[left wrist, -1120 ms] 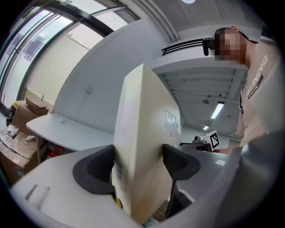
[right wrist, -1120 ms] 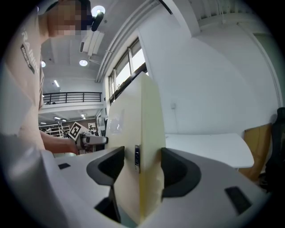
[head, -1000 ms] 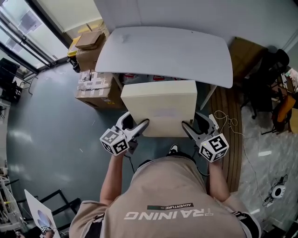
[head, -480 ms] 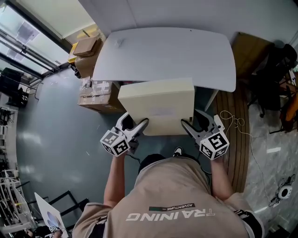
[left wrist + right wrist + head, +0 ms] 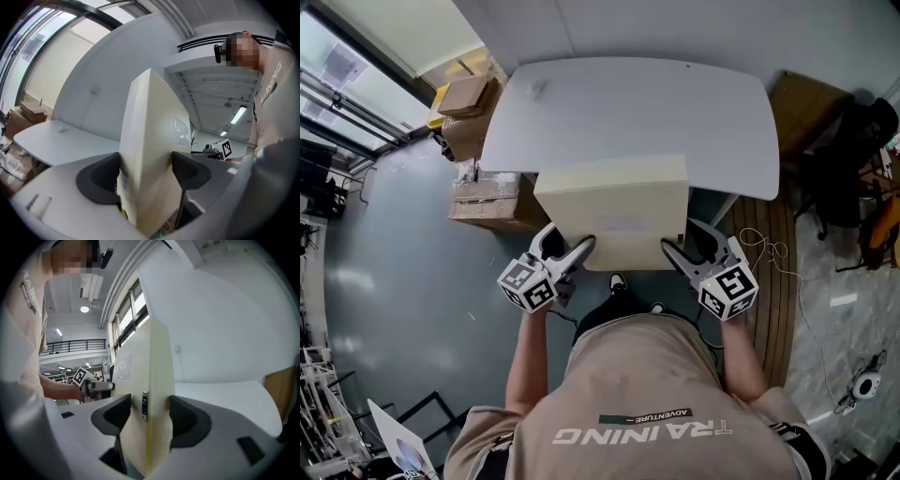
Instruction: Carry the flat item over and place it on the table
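Note:
A flat cream-coloured box (image 5: 614, 211) is held level between both grippers, its far edge over the near edge of the white table (image 5: 628, 103). My left gripper (image 5: 581, 251) is shut on the box's near left corner, and my right gripper (image 5: 673, 253) is shut on its near right corner. In the left gripper view the flat box (image 5: 150, 154) stands edge-on between the dark pads (image 5: 101, 180). The right gripper view shows the flat box (image 5: 152, 399) clamped the same way, with the table (image 5: 225, 399) beyond.
Cardboard boxes (image 5: 492, 197) are stacked on the floor left of the table, more of them (image 5: 464, 98) toward the window. A brown cabinet (image 5: 806, 108) and a dark chair (image 5: 844, 169) stand at the right. A cable (image 5: 764, 248) lies on the wooden floor strip.
The person has stepped toward the table, and the box held by both grippers now reaches a little further over the table's near edge. Both grips are unchanged.

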The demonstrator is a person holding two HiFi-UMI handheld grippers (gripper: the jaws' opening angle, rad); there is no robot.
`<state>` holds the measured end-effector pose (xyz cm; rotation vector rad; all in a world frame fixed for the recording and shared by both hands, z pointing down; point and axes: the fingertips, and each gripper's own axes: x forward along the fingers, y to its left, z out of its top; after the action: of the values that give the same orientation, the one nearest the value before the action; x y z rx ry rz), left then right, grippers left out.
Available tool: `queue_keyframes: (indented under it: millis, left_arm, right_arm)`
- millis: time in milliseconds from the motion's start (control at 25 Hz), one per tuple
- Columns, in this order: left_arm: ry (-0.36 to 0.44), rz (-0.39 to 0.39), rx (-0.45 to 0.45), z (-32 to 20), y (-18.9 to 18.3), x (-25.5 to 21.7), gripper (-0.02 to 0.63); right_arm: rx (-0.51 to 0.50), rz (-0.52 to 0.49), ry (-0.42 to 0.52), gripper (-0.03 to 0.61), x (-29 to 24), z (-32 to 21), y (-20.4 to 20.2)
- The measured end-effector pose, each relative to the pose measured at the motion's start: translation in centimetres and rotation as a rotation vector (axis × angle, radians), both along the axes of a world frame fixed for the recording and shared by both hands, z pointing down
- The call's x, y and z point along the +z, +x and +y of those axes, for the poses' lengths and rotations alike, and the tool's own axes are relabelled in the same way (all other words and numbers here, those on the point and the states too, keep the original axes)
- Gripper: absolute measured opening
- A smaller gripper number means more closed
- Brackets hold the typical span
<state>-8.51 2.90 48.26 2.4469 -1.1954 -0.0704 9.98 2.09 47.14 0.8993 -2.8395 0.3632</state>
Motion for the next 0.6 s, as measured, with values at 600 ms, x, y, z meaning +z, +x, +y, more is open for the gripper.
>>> queue_keyframes:
  millis: [600]
  left_arm:
    - [0.018, 0.06, 0.156, -10.1, -5.6, 0.2, 0.331]
  right_arm:
    - [0.145, 0.046, 0.016, 0.258, -1.1, -7.3, -5.7]
